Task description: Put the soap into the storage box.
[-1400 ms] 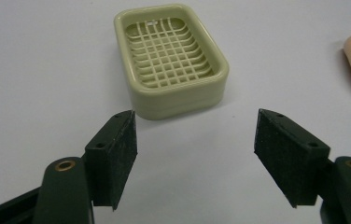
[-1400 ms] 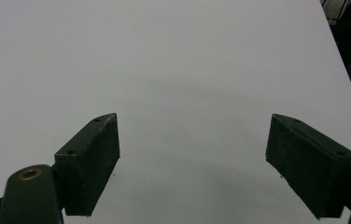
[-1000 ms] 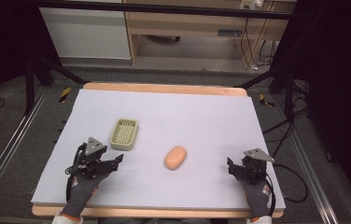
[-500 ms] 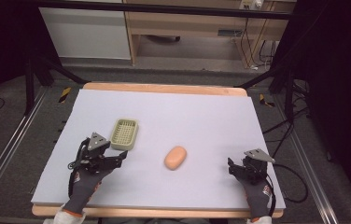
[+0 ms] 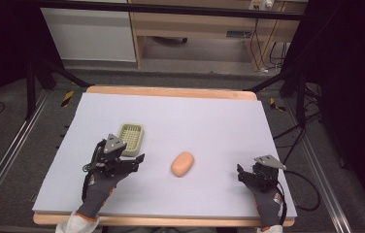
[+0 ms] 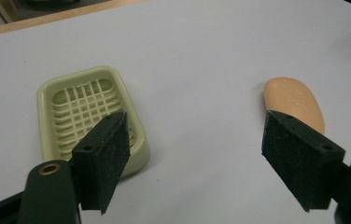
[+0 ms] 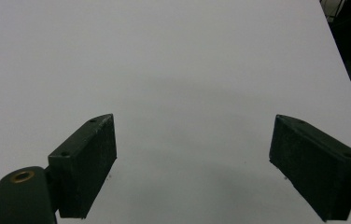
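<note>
The left gripper (image 5: 122, 162) is hovering in the high view just beside a pale green soap dish (image 5: 131, 138), jaws spread wide and holding nothing. The right gripper (image 5: 251, 175) is sitting well apart near the table's right edge, equally wide and empty-jawed. A peach soap bar (image 5: 182, 163) is lying between them on the white tabletop (image 5: 205, 116); wooden shelving (image 5: 195, 29) is standing beyond.

In the left gripper view, the soap dish (image 6: 78, 109) is showing an empty grid; the soap bar (image 6: 295, 102) is lying apart, right.

In the right gripper view, bare tabletop (image 7: 173, 70) is stretching ahead.
</note>
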### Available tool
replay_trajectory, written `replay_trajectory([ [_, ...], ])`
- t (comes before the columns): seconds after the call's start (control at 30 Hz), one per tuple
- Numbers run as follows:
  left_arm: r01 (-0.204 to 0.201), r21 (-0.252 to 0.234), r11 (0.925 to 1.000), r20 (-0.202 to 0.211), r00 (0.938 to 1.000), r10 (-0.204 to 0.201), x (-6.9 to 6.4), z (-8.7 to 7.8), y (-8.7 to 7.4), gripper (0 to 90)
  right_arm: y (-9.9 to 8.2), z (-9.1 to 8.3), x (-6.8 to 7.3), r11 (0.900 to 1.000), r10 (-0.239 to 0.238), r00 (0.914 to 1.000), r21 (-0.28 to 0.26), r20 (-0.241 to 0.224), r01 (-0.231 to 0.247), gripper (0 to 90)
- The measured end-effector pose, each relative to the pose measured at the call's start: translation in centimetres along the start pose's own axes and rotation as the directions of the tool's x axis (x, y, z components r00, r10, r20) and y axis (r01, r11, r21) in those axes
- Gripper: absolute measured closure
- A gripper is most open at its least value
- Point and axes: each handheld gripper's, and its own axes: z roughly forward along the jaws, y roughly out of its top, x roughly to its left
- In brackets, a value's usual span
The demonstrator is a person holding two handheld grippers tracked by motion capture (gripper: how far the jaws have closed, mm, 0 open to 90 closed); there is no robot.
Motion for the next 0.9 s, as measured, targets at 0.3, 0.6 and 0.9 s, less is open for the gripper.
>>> replay_trajectory([
  [0.3,-0.023,0.012,0.9997,0.021,0.9995,0.023,-1.2,0.8,0.6,22.0,0.0,0.0,0.0,1.0000,0.001,1.0000,0.000,0.004,-0.001,14.9],
  [0.6,-0.048,0.019,0.9987,0.041,0.9981,0.047,-2.2,1.6,1.4,21.3,0.1,0.1,0.1,1.0000,-0.006,1.0000,0.000,0.008,0.006,14.8],
  [0.9,-0.084,0.038,0.9958,0.064,0.9947,0.081,-3.6,2.8,2.2,19.9,0.1,0.0,0.0,1.0000,-0.002,0.9999,0.002,0.010,0.002,14.8],
])
